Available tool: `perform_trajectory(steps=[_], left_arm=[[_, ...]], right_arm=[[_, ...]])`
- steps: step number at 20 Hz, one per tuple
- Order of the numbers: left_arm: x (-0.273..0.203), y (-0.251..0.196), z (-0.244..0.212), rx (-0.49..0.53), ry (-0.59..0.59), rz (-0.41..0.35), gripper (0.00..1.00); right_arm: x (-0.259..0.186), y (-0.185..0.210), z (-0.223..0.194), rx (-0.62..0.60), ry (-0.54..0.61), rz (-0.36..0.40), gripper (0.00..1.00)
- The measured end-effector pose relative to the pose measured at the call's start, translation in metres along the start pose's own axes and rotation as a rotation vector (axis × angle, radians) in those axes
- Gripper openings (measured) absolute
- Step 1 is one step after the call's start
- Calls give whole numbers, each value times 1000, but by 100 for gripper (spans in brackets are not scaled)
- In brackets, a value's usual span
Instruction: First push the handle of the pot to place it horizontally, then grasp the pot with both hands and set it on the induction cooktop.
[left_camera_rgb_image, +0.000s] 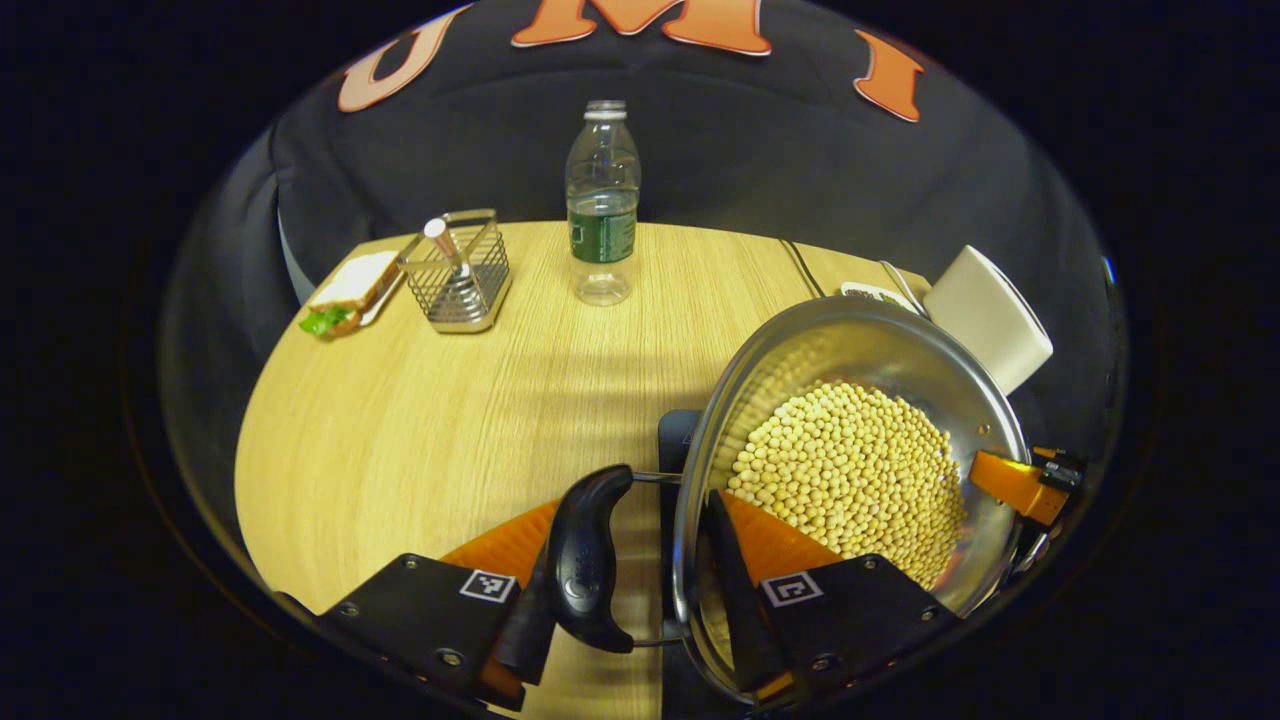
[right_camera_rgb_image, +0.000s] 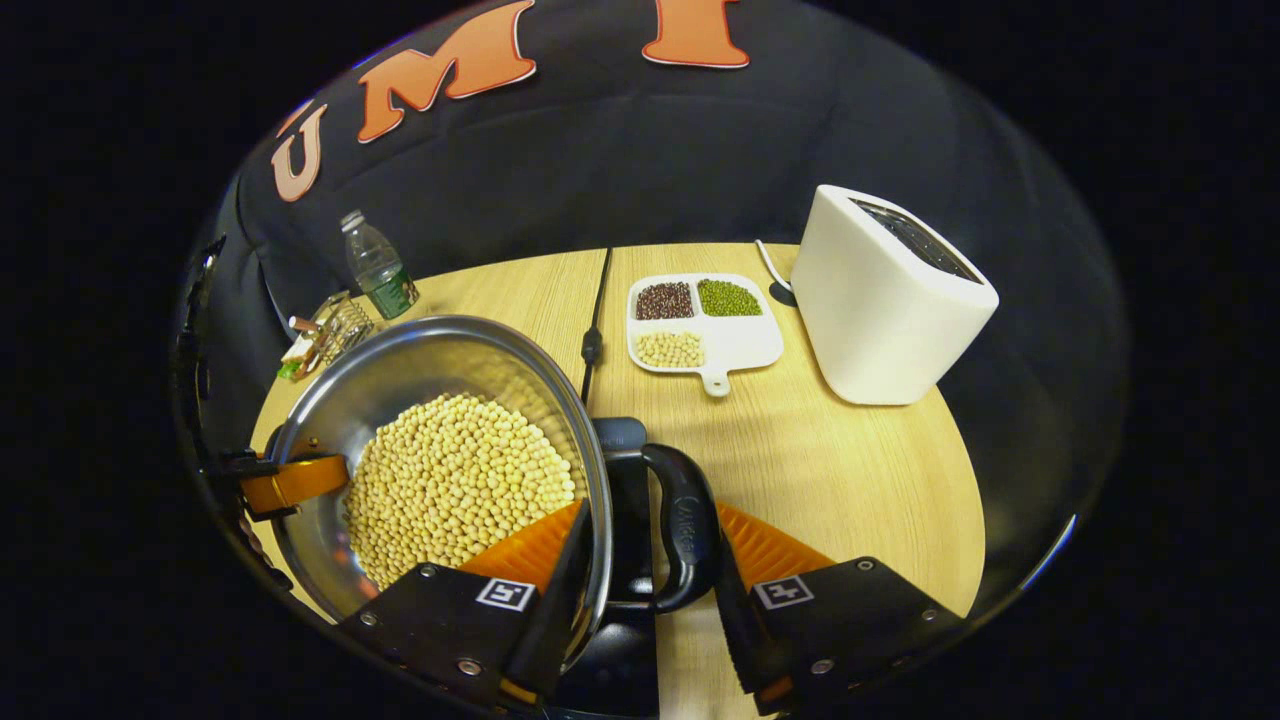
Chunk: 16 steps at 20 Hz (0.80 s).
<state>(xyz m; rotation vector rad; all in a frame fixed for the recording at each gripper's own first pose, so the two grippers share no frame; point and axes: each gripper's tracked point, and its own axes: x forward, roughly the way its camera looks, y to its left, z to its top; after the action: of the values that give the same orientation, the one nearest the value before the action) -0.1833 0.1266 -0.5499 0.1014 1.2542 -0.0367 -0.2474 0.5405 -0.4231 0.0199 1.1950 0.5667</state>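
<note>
Gripping the round stainless-steel pot of pale yellow beans (left_camera_rgb_image: 850, 470) from both sides: left gripper (left_camera_rgb_image: 640, 590) has its jaws clamped across the pot's rim and black loop handle (left_camera_rgb_image: 590, 560); right gripper (right_camera_rgb_image: 640, 590) jaws likewise pinch the rim and the opposite black handle (right_camera_rgb_image: 685, 530). Pot sits over the black induction cooktop (right_camera_rgb_image: 625, 500) on the light wooden bench (left_camera_rgb_image: 420, 420). Clear plastic bottle (left_camera_rgb_image: 602, 200) at 12 o'clock in the left gripper view; white toaster (right_camera_rgb_image: 890, 300) at 2 o'clock in the right gripper view.

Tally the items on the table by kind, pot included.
Pot: 1
Water bottle: 1
Wire utensil holder: 1
Sandwich: 1
Divided bean tray: 1
White toaster: 1
Total: 6
</note>
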Motion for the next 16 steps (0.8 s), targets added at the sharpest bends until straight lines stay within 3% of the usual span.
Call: perform_trajectory(steps=[3, 7, 10, 12, 16], left_arm=[[-19, 4, 1, 136, -19, 27, 78], [-45, 13, 5, 118, -47, 36, 85], [-72, 15, 16, 149, -102, 39, 90], [-93, 27, 34, 174, -175, 85, 90], [-152, 47, 91, 111, -360, 164, 88]], right_arm=[[-12, -8, -1, 19, -47, -30, 70], [-42, -18, 17, 3, -165, -79, 86], [-70, -22, 41, -65, -262, -114, 89], [-92, -19, 63, -77, -337, -115, 90], [-138, 2, 107, -83, -494, -68, 90]])
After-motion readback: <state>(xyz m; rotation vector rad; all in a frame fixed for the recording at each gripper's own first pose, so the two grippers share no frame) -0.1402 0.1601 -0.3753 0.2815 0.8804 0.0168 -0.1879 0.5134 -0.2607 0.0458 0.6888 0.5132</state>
